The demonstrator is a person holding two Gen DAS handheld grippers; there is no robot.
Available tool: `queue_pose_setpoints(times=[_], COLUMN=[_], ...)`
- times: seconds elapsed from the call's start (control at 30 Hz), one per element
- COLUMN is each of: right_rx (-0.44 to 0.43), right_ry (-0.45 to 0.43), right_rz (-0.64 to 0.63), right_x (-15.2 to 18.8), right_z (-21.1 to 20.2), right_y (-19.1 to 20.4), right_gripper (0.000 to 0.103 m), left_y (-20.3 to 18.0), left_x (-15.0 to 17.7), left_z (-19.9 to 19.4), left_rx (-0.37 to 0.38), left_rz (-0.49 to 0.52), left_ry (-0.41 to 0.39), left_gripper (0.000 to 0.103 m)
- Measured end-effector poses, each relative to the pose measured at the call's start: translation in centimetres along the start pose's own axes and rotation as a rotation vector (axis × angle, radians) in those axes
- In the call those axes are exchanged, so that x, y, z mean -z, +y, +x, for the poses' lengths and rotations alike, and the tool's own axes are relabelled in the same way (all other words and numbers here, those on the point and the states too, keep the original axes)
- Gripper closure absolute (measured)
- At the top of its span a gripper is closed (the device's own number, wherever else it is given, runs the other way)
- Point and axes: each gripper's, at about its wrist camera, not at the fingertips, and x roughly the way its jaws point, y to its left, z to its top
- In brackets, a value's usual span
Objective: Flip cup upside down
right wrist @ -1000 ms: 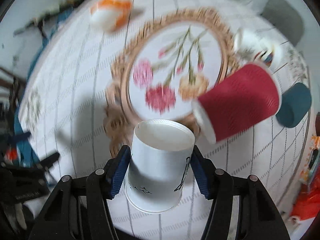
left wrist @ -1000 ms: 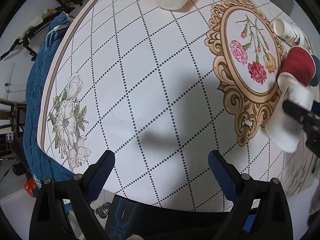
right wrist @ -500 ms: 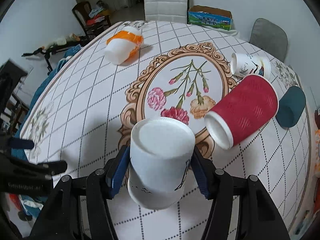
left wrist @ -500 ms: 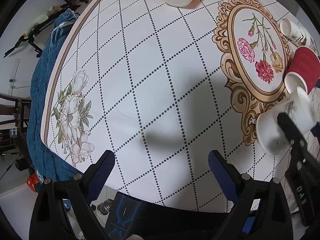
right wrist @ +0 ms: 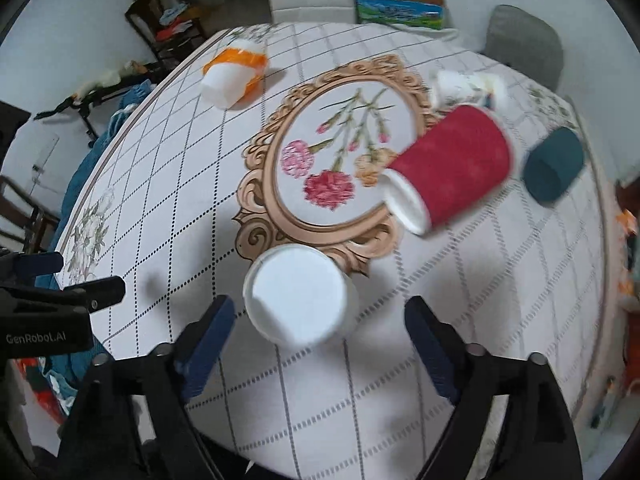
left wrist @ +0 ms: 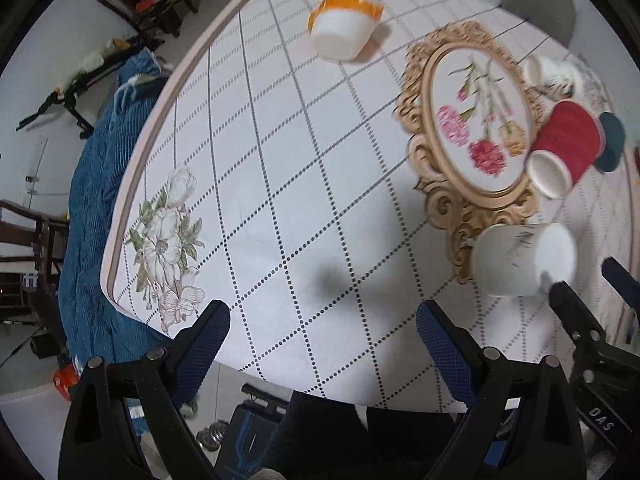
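Tablecloth's got the white cup (right wrist: 298, 296) standing base-up, dead centre ahead of the wide-open right gripper (right wrist: 316, 334), left gripper (left wrist: 322, 340) open, farther off.

White walls, dark wooden chair (right wrist: 160, 28) (cluttered), grey chair (right wrist: 524, 40).

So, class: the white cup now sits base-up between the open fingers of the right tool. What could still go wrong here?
1. Pulling back, the right hand-held gripper could clip the white cup and tip it.
2. The red cup lies on its side close by; a nudge might roll it into the white one.
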Motion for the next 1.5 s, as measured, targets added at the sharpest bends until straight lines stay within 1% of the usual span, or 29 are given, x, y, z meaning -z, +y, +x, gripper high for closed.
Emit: queue_pose_setpoints(times=[0.1,0.17,0.2,0.23,0.37,0.5,0.63,0.7,0.83,1.07,1.3,1.43,1.5], right_rx=[0.067,0.116,0.131,0.154,0.208,0.228,0.239,0.245,0.269,0.283,0.288,0.266,0.274], right_ry=[-0.017,-0.04,-0.048,-0.065,-0.113,-0.166,-0.213,-0.236,-0.277,-0.345,-0.428,-0.451,-0.464], right_rz=[0.038,0.07,0.078,0.09,0.125,0.162,0.205,0.224,0.246,0.249,0.233,0.234,0.227], right_x=[0.7,1.2,1.3,1.6,2.6,4.0,5.9,7.1,9.4,13.5,15.7,16.2,16.5], right_z=[-3.0,-5.5,-6.3,-7.6,-11.4,-15.1,-18.8,-20.7,-24.4,-31.5,-37.7,-39.7,-40.6], right_y=[-0.8,-1.3,-1.4,-1.4,-0.9,0.4,2.0,2.9,4.4,7.3,9.1,9.2,9.3], right_gripper=[0.007,0.006,0.006,0.005,0.004,0.004,0.004,0.004,0.004,0.004,0.004,0.003,0.003], left_y=[-0.1,-0.2,-0.2,-0.1,0.3,0.9,1.7,2.1,3.2,4.8,5.8,6.0,6.1], left_x=[0.3,0.6,0.8,0.9,1.9,3.2,5.0,6.2,9.1,12.9,15.4,16.7,17.2], left_z=[-2.1,-3.8,-4.5,-5.3,-8.3,-10.7,-13.2,-14.6,-17.9,-23.5,-26.9,-28.4,-29.0], left_rx=[0.02,0.032,0.036,0.042,0.079,0.106,0.115,0.117,0.13,0.159,0.177,0.184,0.184], left_rz=[0.02,0.035,0.041,0.047,0.076,0.109,0.144,0.163,0.197,0.201,0.185,0.173,0.17], left_ry=[-0.055,-0.097,-0.113,-0.131,-0.197,-0.246,-0.298,-0.32,-0.391,-0.489,-0.528,-0.544,-0.557], left_gripper=[0.008,0.007,0.007,0.002,0.002,0.001,0.002,0.002,0.002,0.002,0.002,0.002,0.002])
